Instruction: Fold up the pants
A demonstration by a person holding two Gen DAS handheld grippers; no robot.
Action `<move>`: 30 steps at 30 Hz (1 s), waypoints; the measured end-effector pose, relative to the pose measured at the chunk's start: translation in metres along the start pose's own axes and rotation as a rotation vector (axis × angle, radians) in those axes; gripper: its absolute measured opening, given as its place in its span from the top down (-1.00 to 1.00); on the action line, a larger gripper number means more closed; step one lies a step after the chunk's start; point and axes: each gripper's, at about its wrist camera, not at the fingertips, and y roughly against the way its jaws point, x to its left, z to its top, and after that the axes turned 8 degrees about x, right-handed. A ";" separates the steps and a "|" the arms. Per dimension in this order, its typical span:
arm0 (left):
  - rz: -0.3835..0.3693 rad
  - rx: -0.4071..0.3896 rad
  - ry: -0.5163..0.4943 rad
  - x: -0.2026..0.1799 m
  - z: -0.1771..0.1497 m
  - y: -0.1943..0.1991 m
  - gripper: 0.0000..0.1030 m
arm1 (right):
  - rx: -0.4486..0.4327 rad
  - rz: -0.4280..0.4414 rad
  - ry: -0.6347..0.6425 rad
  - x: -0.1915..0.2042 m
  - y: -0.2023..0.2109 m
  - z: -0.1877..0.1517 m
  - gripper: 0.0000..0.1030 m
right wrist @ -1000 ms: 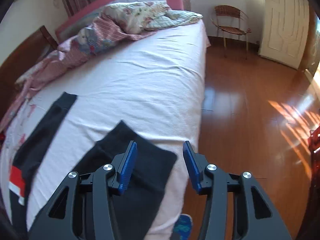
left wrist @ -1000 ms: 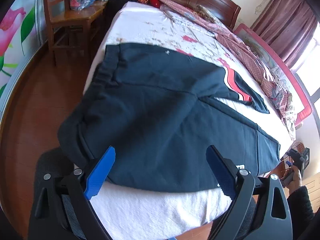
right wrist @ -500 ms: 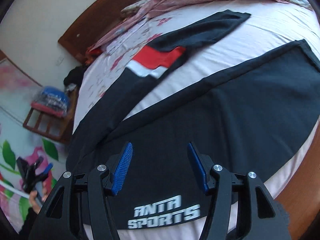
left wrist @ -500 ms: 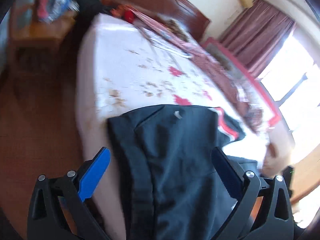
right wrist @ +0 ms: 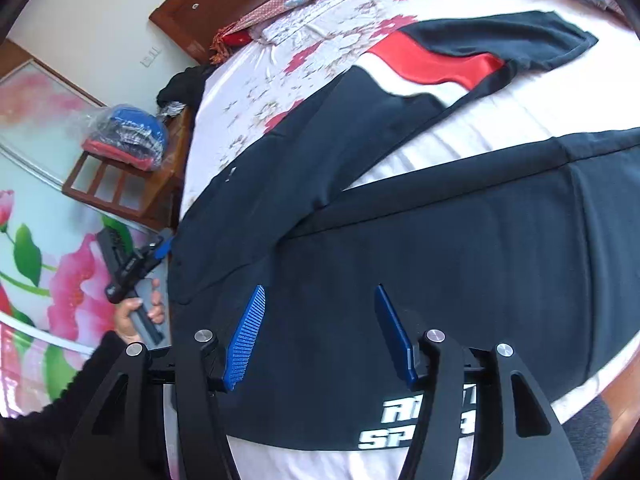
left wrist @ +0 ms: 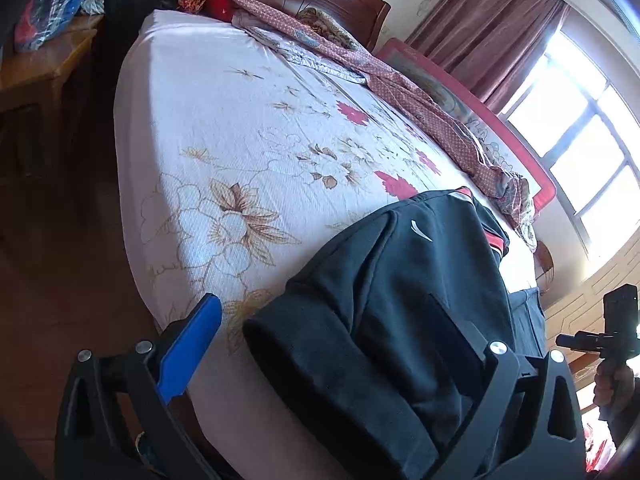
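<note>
Dark navy pants [right wrist: 440,240] with a red and white stripe and white lettering lie spread on the bed, legs apart. In the left wrist view the waistband end [left wrist: 360,340] is close up, bunched at the bed's near edge. My left gripper [left wrist: 332,328] is open, its fingers on either side of the waistband; the right finger is hidden behind cloth. My right gripper [right wrist: 320,300] is open just above the near leg, holding nothing. The left gripper shows in the right wrist view [right wrist: 132,264] at the waist end.
The bed [left wrist: 240,140] has a white floral sheet. A red patterned blanket [left wrist: 400,88] lies along its far side by the headboard. A wooden chair [right wrist: 120,184] with a bagged bundle stands beside the bed. Wooden floor lies around it.
The left gripper has come down to the waistband, which now sits between its fingers. The right gripper has swung from the leg hem round over the near leg, facing the waist.
</note>
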 end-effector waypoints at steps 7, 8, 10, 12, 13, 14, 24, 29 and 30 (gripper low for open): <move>-0.028 0.032 -0.034 -0.004 -0.011 0.000 -0.49 | 0.044 0.003 0.034 0.017 -0.016 0.004 -0.10; -0.034 0.032 -0.033 -0.003 -0.012 0.001 -0.49 | 0.044 0.008 0.056 0.021 -0.018 0.004 -0.10; -0.079 0.033 -0.005 0.004 -0.011 0.001 -0.49 | 0.041 -0.006 0.098 0.031 -0.019 0.003 -0.10; -0.142 0.028 0.034 0.015 -0.010 0.004 -0.49 | 0.046 0.007 0.131 0.038 -0.020 0.002 -0.10; -0.173 0.028 0.054 0.021 -0.010 0.004 -0.41 | 0.047 0.014 0.139 0.041 -0.020 0.001 -0.10; -0.180 0.028 0.067 0.025 -0.010 0.005 -0.34 | 0.050 0.022 0.148 0.043 -0.020 0.001 -0.10; 0.056 0.105 -0.008 0.003 -0.006 0.001 0.61 | 0.042 0.045 0.140 0.043 -0.016 0.003 -0.10; 0.080 0.031 -0.013 -0.019 -0.003 0.023 0.83 | 0.005 0.018 0.085 0.024 -0.004 0.019 -0.10; 0.072 0.010 0.004 -0.022 -0.001 0.028 0.84 | -0.001 0.006 0.057 0.015 -0.001 0.027 -0.10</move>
